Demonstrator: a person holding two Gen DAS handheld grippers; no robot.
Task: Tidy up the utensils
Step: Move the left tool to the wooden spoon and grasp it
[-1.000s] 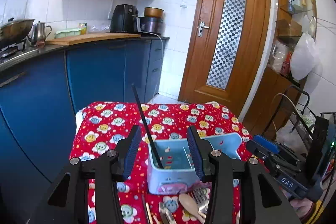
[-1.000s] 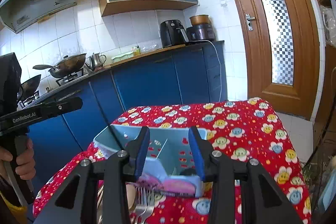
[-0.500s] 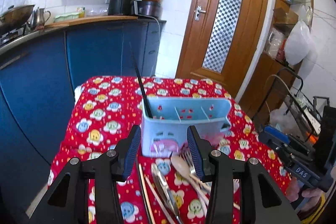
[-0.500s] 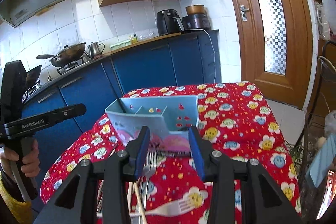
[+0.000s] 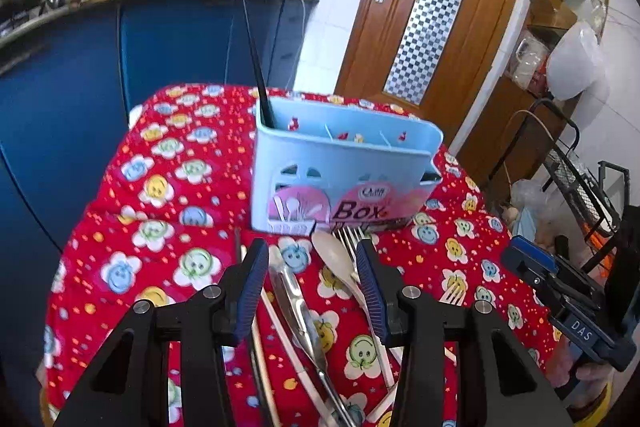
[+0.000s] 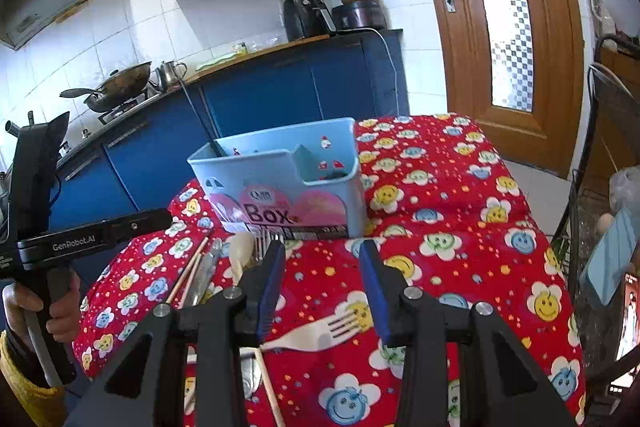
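Observation:
A light blue utensil box (image 5: 344, 171) marked "Box" stands on the red flowered tablecloth (image 5: 160, 187); it also shows in the right wrist view (image 6: 280, 187). A black chopstick (image 5: 256, 67) stands in its left compartment. Loose utensils lie in front of it: a metal knife (image 5: 298, 303), a pale spoon (image 5: 332, 251), forks and chopsticks. A white plastic fork (image 6: 320, 333) lies between my right gripper's fingers. My left gripper (image 5: 312, 291) is open and empty above the knife and spoon. My right gripper (image 6: 322, 291) is open and empty above the white fork.
Blue kitchen cabinets (image 5: 80, 67) run along the left. A wooden door (image 5: 432, 11) is behind the table. A metal rack (image 5: 576, 163) and shelves stand at the right. The cloth's edges fall off on all sides.
Both grippers have pulled back from the box and lowered toward the loose utensils in front of it. Both stayed open. The box and chopstick have not moved.

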